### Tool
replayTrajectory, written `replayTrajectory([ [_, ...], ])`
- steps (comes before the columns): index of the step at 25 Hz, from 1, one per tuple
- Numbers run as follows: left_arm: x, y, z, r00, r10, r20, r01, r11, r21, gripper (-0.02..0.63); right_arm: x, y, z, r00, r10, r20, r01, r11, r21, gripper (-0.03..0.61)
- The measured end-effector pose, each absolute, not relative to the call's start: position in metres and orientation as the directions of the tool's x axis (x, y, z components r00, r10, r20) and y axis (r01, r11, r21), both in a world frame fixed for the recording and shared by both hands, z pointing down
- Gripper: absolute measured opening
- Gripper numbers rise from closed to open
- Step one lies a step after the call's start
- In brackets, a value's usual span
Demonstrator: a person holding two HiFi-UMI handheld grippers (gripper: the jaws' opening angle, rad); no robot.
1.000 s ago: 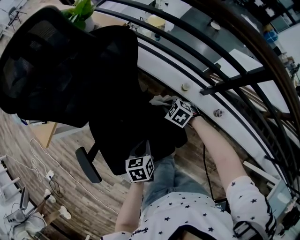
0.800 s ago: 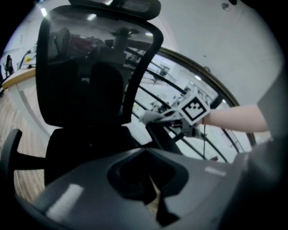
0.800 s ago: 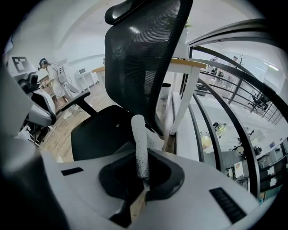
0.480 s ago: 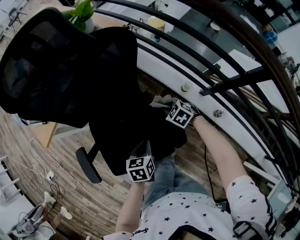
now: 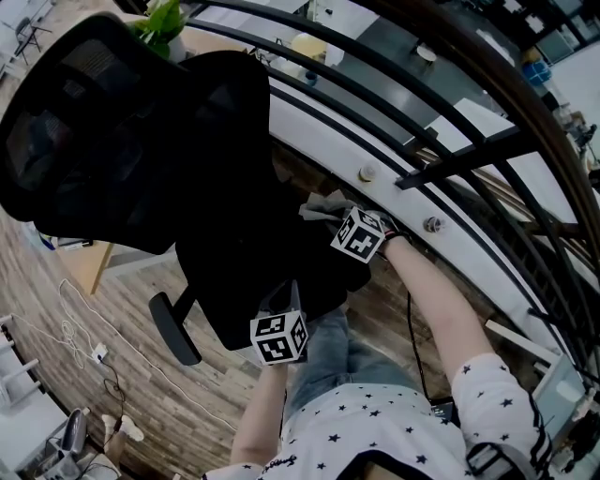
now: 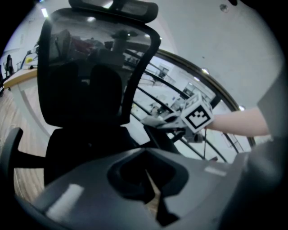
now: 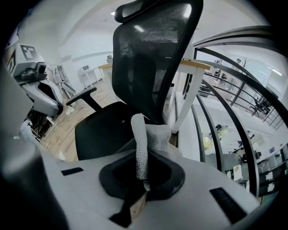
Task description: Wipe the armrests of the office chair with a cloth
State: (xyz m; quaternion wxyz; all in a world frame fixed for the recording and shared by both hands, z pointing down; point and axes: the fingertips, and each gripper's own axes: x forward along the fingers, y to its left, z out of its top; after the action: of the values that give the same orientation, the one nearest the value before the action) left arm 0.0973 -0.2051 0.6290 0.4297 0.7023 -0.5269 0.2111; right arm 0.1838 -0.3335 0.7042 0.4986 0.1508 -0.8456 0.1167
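Reference: the office chair, black, with a mesh back.

Right gripper: we see the jaws clamped on the cloth. It is a pale knitted strip that rises from between them and folds over toward the edge of the chair's seat. In the head view the cloth sits at the side of the chair nearest the railing. In the left gripper view it lies along the top of the railing-side armrest. We cannot tell how firmly it presses there.

Left gripper: jaws together, nothing between them. It hangs at the front edge of the chair's seat and points at the backrest.

The far armrest juts from the chair's opposite side, well apart from both grippers.

A potted plant shows beyond the chair's back, and the wood floor lies under the chair.
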Motion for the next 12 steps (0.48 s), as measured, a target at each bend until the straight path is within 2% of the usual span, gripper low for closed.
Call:
replayTrajectory([
  [12, 0.102, -0.189, 0.626, 0.363, -0.564, 0.742, -0.92, -0.09, 0.382, 0.008, 0.193, -0.31, 0.705, -0.451, -0.137, 0.882, -0.374, 0.926, -0.048, 0.026],
])
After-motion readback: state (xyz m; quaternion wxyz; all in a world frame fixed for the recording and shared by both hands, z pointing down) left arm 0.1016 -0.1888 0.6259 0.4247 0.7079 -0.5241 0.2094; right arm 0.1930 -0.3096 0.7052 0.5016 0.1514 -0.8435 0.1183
